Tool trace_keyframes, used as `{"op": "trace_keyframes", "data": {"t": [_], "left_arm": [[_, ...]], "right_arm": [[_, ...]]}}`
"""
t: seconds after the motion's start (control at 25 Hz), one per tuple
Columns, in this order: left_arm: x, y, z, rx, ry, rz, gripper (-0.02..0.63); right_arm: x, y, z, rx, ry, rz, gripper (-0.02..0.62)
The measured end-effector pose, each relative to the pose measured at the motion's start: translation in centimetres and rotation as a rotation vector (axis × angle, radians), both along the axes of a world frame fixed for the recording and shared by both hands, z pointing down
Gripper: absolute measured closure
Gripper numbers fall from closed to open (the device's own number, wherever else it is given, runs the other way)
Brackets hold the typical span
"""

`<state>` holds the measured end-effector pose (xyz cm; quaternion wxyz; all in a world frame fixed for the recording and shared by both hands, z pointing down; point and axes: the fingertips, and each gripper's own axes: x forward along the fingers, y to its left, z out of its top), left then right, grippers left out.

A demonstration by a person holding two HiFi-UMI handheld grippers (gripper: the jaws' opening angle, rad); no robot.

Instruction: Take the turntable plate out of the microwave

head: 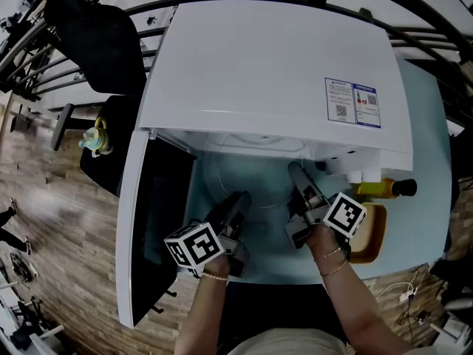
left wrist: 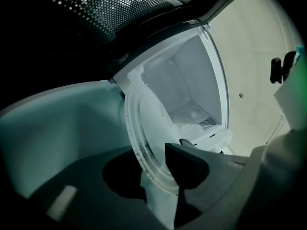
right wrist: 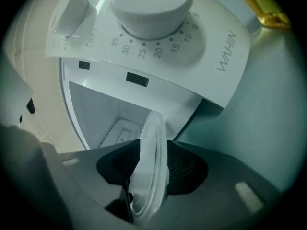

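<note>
The white microwave stands on a teal table with its door swung open to the left. The clear glass turntable plate lies at the mouth of the cavity, faint in the head view. My left gripper is shut on the plate's near-left rim; in the left gripper view the plate runs between the dark jaws of the left gripper. My right gripper is shut on the right rim, with the plate edge-on between its ribbed pads.
A yellow bottle with a black cap lies by a wooden board to the right of the microwave. The control panel with two white knobs is just above my right gripper. A black chair stands at the far left.
</note>
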<state>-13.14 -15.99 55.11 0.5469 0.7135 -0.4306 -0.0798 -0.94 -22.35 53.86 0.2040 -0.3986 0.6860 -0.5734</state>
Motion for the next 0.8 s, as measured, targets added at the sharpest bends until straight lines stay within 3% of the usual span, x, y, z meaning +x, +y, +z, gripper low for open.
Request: {"op": "trace_keyframes", "data": {"t": [0.24, 0.4, 0.8], "left_arm": [[-0.2, 0.7, 0.0, -0.009, 0.009, 0.004, 0.472], [-0.4, 1.0, -0.1, -0.009, 0.002, -0.003, 0.471], [-0.8, 0.9, -1.0, 0.079, -0.061, -0.007, 0.461]], "right_arm": [[0.2, -0.5, 0.1, -0.002, 0.015, 0.021, 0.498], [0.1, -0.2, 0.2, -0.008, 0.008, 0.028, 0.494], [0.4, 0.7, 0.1, 0.0, 0.05, 0.037, 0.492]]}}
